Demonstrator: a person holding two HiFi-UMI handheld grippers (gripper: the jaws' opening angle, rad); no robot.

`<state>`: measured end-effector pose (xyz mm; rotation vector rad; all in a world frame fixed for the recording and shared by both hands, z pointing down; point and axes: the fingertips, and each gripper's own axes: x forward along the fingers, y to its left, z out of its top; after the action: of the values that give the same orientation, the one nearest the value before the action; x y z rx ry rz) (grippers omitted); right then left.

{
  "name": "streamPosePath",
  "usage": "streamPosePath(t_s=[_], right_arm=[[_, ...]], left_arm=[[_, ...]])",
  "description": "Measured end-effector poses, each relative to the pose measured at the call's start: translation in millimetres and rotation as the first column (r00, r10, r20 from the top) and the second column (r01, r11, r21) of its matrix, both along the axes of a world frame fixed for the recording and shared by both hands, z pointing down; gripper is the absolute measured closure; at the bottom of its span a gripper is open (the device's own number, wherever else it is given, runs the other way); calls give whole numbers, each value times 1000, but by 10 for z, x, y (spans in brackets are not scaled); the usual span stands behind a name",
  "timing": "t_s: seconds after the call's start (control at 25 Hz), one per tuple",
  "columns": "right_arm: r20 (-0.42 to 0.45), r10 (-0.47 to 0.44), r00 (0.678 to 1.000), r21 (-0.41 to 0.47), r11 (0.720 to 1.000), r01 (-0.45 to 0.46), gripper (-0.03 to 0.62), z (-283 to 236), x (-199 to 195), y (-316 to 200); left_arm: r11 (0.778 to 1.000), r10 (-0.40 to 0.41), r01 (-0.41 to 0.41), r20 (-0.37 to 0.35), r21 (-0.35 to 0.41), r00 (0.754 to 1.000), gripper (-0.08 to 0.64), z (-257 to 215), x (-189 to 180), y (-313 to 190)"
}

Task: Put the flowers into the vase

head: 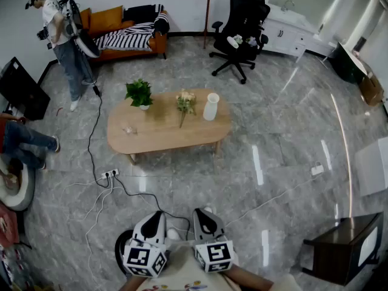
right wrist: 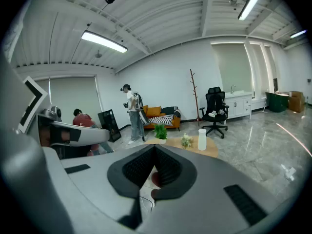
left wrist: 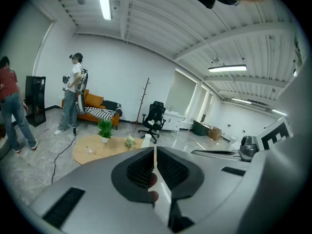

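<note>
A small bunch of pale flowers [head: 185, 103] lies on the oval wooden table [head: 157, 139] in the middle of the room. A white vase [head: 211, 107] stands upright just to their right. Both of my grippers are far from the table, at the bottom of the head view. The left gripper [head: 154, 216] and the right gripper [head: 204, 213] are side by side, both shut and empty. The left gripper view shows its jaws [left wrist: 154, 152] together, with the flowers [left wrist: 129, 141] small in the distance. The right gripper [right wrist: 155, 147] points toward the vase [right wrist: 202, 139] and flowers [right wrist: 185, 140].
A potted green plant [head: 140, 93] stands on the table's left end. A power strip with cables [head: 110, 174] lies on the floor between me and the table. A person [head: 60, 35] stands by the sofa [head: 127, 36]. An office chair [head: 242, 26] is behind, a dark cabinet [head: 342, 247] at my right.
</note>
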<state>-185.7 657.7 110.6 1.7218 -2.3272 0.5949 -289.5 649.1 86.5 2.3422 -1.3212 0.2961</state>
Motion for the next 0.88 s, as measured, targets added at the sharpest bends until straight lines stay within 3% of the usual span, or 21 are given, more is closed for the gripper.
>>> streamPosePath(t_s=[0.24,0.48,0.64,0.88], right_arm=[[-14,-25,1000,-31,999,25,591,16,55,165],[42,-21,999,-58,998,23,591,108,219,89],[29,-16,999,-85,996,19,591,56,477,-51],[98,18,995,-39,999,-15,591,111,1001,-288]], left_arm=[[999,-1,0,-12,-43,1000,535,49,99,188],[997,4,-5,-10,-76,1000,535,172,267,86],[997,2,-1,7,-78,1000,535,181,477,-77],[998,-18,19,26,-59,999,535,86,875,-275]])
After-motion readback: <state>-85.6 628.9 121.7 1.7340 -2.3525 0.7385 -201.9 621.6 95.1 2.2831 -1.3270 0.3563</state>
